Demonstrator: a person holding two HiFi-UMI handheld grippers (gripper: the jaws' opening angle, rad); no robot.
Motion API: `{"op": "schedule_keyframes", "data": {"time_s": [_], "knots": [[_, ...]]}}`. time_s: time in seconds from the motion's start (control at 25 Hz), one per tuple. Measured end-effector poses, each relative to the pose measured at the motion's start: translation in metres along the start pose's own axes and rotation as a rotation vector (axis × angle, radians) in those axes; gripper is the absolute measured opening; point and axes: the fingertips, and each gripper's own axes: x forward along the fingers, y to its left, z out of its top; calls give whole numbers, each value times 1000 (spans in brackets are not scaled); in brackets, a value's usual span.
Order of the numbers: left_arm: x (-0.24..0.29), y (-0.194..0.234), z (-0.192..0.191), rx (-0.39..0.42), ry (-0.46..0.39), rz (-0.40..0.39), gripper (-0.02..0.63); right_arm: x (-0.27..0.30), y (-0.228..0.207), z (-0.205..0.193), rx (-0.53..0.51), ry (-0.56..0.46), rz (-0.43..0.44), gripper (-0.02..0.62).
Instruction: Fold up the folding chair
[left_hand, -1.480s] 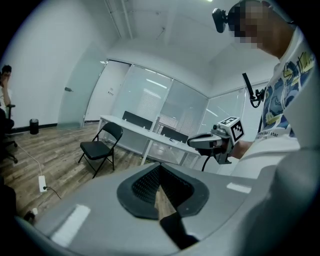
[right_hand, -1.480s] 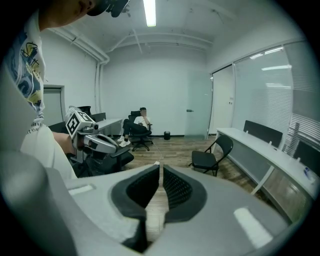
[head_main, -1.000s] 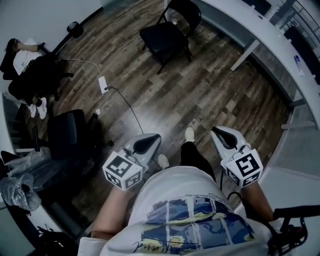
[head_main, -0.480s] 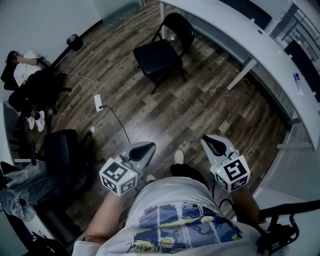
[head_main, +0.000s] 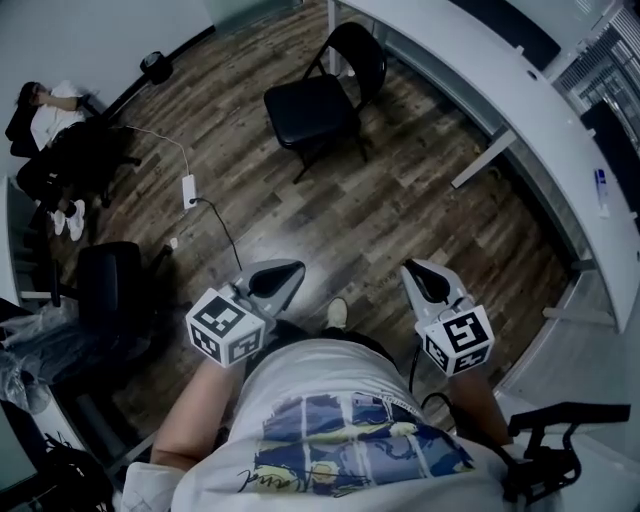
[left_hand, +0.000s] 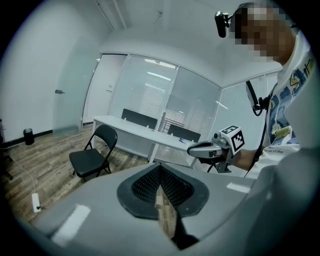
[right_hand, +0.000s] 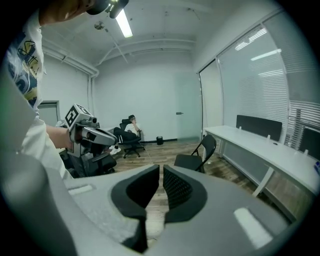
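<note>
The left gripper and the right gripper are both pressed together and hold nothing, side by side above the wood floor, while the black folding chair stands open well ahead, near the long white desk.

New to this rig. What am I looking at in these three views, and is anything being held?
No robot here: a person holds a hand-held gripper in each hand. The top-down picture comes from a camera on the person's head; it shows the left hand-held gripper and the right hand-held gripper above a wood floor. The other two pictures come from cameras riding on each one, looking along its jaws. Both pairs of jaws are closed, the right with a thin slit, and hold nothing. The black folding chair stands open ahead, beside the long white desk, untouched. Another person sits in the far corner.
</note>
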Motion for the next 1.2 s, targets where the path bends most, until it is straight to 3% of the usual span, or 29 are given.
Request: {"op": "schedule_keyframes", "data": {"time_s": [0.32,0.6,0.92,1.2], "knots": [[5,0,11,38,43,17,1,-16,-15,-4,62,-69,-64,18],[21,2,27,65,8,8,2,-20,-31,-21,95,-39,-106,26],[27,33,39,12,-58,-1,49,5,-31,11,34,-19,-101,46],[46,87,57,-18,-88,-3,76,57,-53,40,5,20,-87,48]]}}
